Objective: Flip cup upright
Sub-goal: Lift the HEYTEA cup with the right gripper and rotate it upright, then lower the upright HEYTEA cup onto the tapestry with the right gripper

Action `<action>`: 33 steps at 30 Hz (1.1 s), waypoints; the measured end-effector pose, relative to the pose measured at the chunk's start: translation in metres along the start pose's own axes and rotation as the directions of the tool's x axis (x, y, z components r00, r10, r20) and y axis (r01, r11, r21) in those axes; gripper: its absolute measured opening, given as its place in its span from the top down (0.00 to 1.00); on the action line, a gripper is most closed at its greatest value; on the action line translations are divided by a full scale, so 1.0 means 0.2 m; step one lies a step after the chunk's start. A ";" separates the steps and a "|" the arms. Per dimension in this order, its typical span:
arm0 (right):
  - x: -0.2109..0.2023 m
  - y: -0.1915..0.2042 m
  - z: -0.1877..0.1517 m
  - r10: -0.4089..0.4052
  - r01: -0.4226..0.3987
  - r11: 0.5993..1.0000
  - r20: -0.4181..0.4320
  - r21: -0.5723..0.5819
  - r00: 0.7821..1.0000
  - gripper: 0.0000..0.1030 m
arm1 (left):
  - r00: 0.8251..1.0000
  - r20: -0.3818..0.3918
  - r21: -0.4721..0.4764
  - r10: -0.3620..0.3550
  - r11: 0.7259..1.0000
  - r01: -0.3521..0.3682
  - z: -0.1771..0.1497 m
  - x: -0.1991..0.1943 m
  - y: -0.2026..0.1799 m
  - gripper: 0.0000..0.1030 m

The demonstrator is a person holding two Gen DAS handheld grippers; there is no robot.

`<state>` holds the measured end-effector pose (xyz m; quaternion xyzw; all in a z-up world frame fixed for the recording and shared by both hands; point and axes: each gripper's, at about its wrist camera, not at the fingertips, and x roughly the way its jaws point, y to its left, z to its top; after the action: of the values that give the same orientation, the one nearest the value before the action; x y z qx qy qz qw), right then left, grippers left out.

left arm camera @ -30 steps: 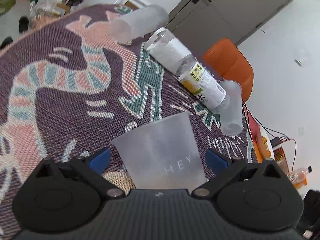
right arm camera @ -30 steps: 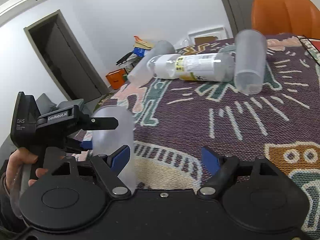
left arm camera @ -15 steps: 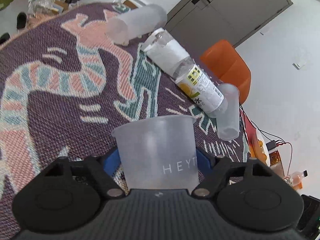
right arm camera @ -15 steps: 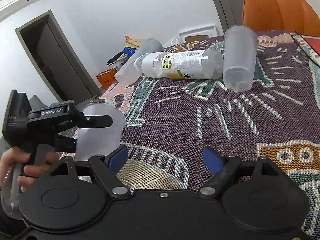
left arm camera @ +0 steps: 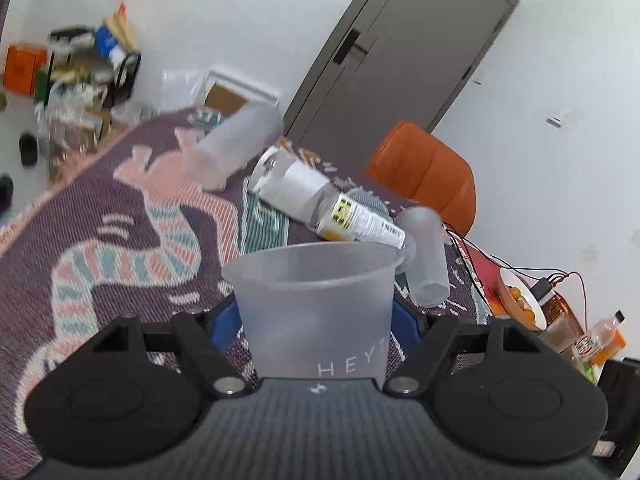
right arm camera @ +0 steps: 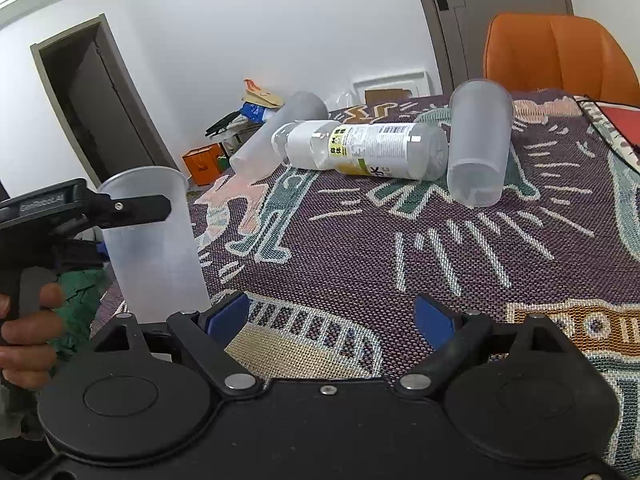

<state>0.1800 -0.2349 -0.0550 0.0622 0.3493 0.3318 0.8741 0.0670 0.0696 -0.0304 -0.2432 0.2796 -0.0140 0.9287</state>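
Now we grip the frosted cup [left arm camera: 316, 304] upright between our left gripper [left arm camera: 314, 320] jaws | right gripper [right arm camera: 332, 316] jaws wide, nothing between | bottle [right arm camera: 364, 148] ahead.

cup [left arm camera: 316, 304] base hidden behind left gripper [left arm camera: 316, 320] body, floor clutter [left arm camera: 76, 80] blurred, bottle label [right arm camera: 360, 146] txt unreadable

Bottle [right arm camera: 362, 150] between two lying cups [right arm camera: 478, 142]

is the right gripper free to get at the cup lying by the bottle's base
Probably yes. The right gripper is open and empty, and only bare cloth lies between it and the lying cup. The bottle sits beside it, not in front.
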 end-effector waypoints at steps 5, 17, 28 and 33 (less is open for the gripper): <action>-0.02 0.02 -0.01 -0.005 0.005 1.000 0.012 -0.004 1.000 0.12 | 0.997 0.074 0.091 0.038 0.995 -0.045 -0.01 -0.08 -0.06 0.27; -0.04 0.05 -0.02 -0.003 0.004 1.000 0.028 -0.017 1.000 0.12 | 0.972 0.210 0.244 0.107 0.957 -0.158 -0.04 -0.20 -0.14 0.27; -0.02 0.04 -0.03 -0.018 0.018 1.000 0.017 -0.010 1.000 0.11 | 0.955 0.274 0.339 0.116 0.917 -0.209 -0.11 -0.15 -0.17 0.27; -0.02 0.03 -0.04 -0.031 0.031 1.000 0.014 -0.004 0.999 0.11 | 0.953 0.271 0.354 0.135 0.907 -0.229 -0.16 -0.08 -0.17 0.27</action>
<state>0.1703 -0.2338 -0.0561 0.0572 0.3432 0.3187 0.8817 0.0406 0.0278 -0.0297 -0.0304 0.1788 0.0488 0.9822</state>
